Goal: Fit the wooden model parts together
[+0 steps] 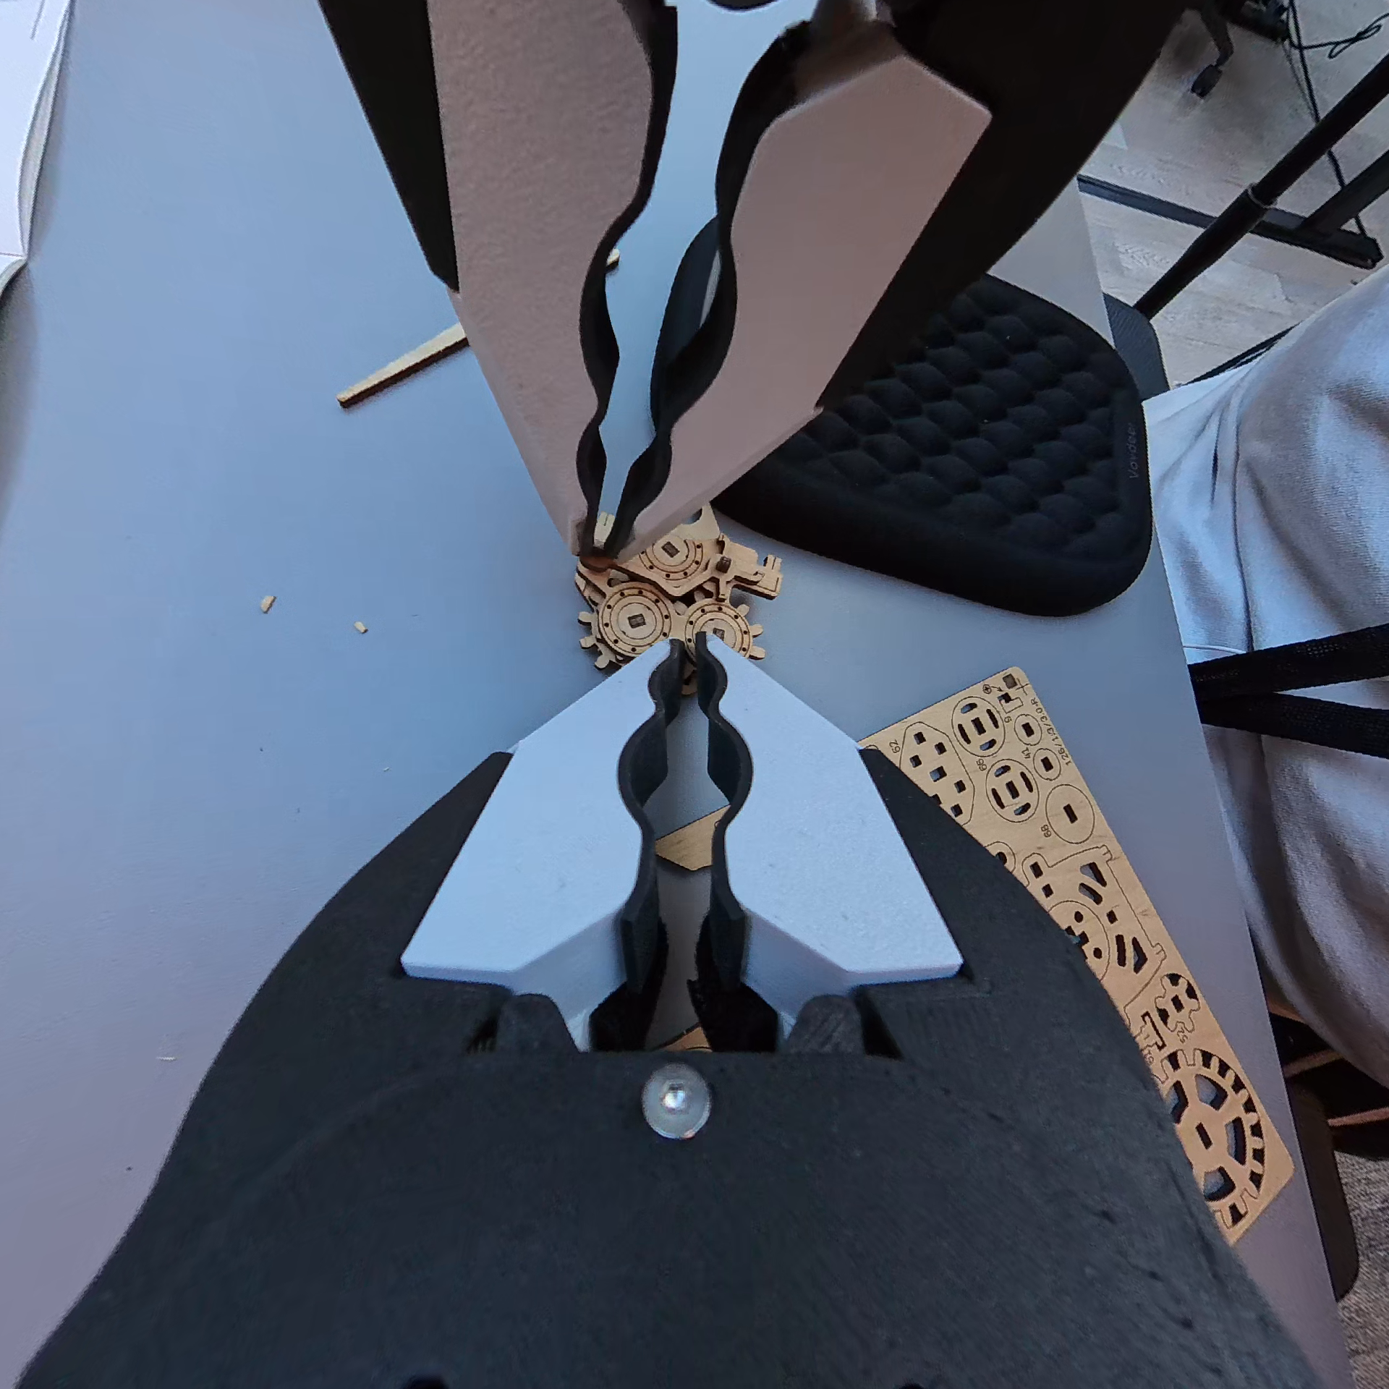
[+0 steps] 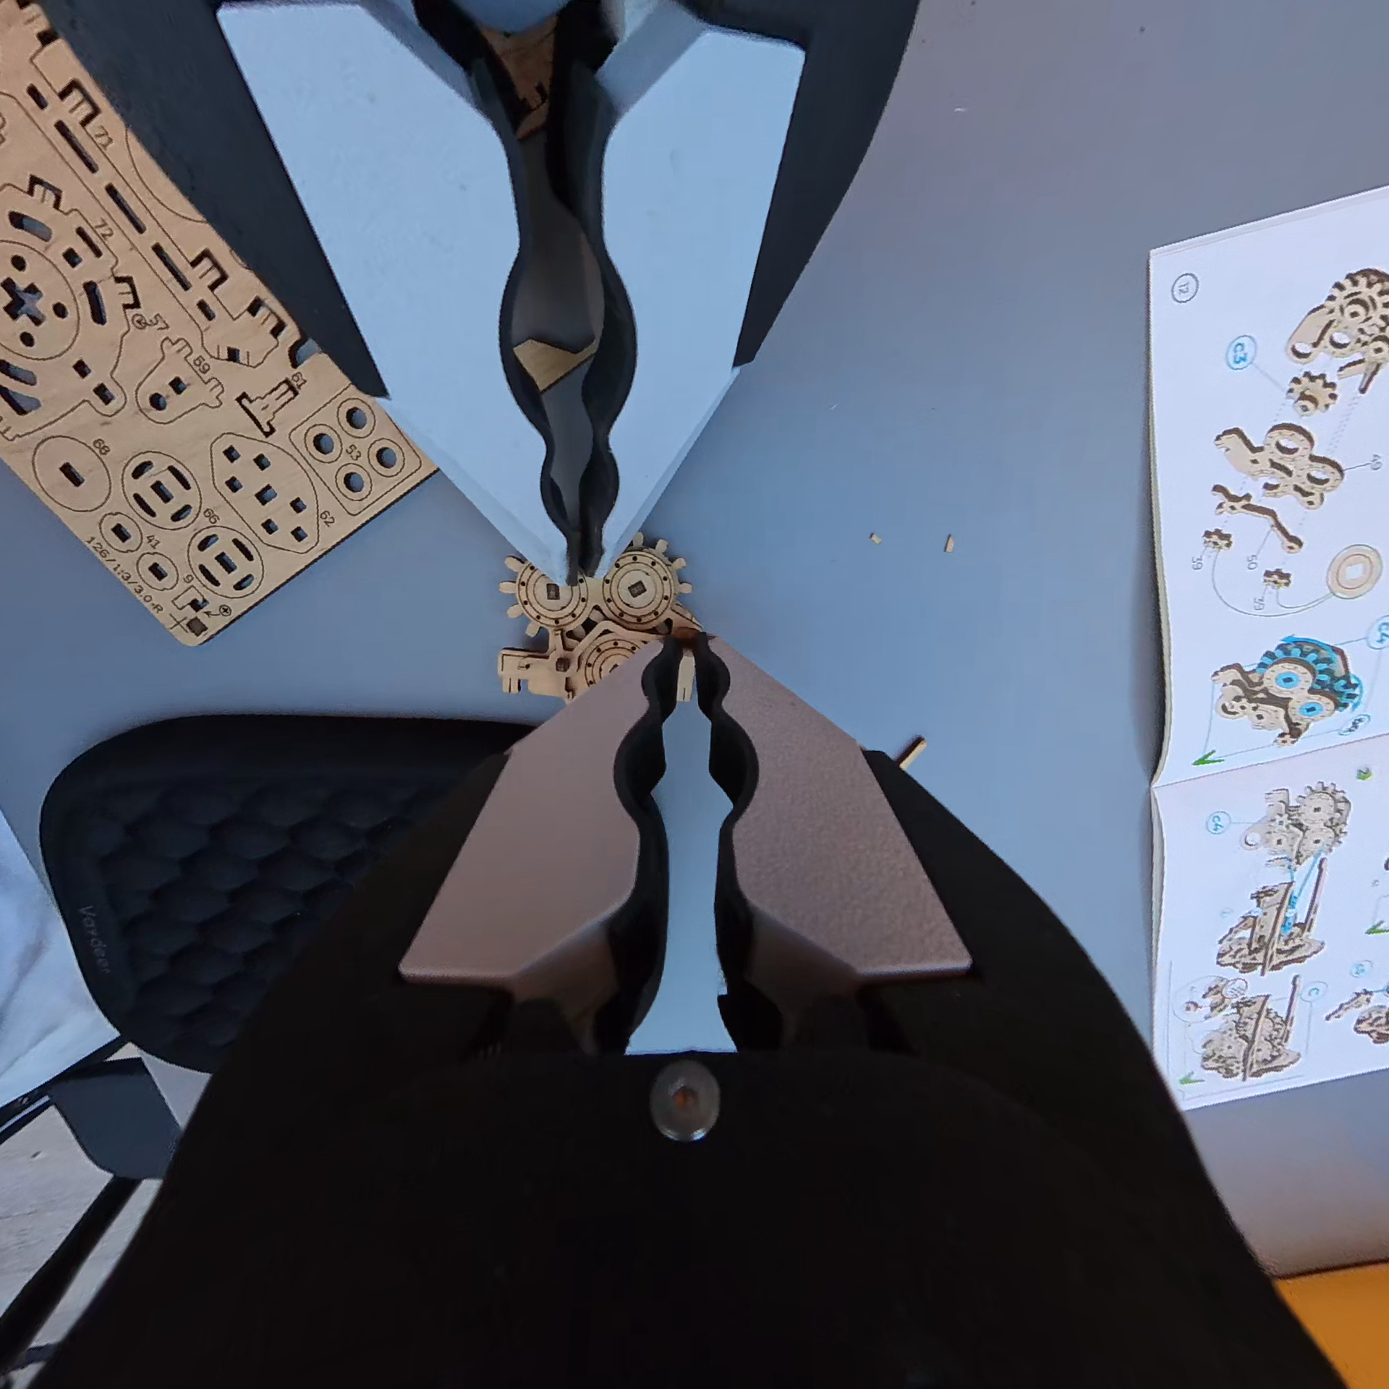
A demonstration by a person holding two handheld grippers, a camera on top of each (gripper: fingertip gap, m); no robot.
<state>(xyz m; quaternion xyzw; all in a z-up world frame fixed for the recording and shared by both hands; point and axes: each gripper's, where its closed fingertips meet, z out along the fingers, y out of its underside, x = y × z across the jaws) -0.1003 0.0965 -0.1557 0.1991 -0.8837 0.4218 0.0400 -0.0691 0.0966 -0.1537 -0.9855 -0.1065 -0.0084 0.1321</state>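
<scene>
Wooden gear assembly [image 1: 676, 601] flat on grey worktop [image 1: 225, 526]. Left tool [image 1: 690, 645] pinched on its gear edge; right tool [image 2: 680, 648] clamped on small wooden peg [image 2: 685, 673] at opposite edge.

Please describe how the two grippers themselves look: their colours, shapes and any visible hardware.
The left gripper has pale blue-white wedge fingers lined with wavy black pads, on a black textured body with a silver screw. The right gripper is the same shape, but its fingers are brownish-pink. No cables are visible.
</scene>
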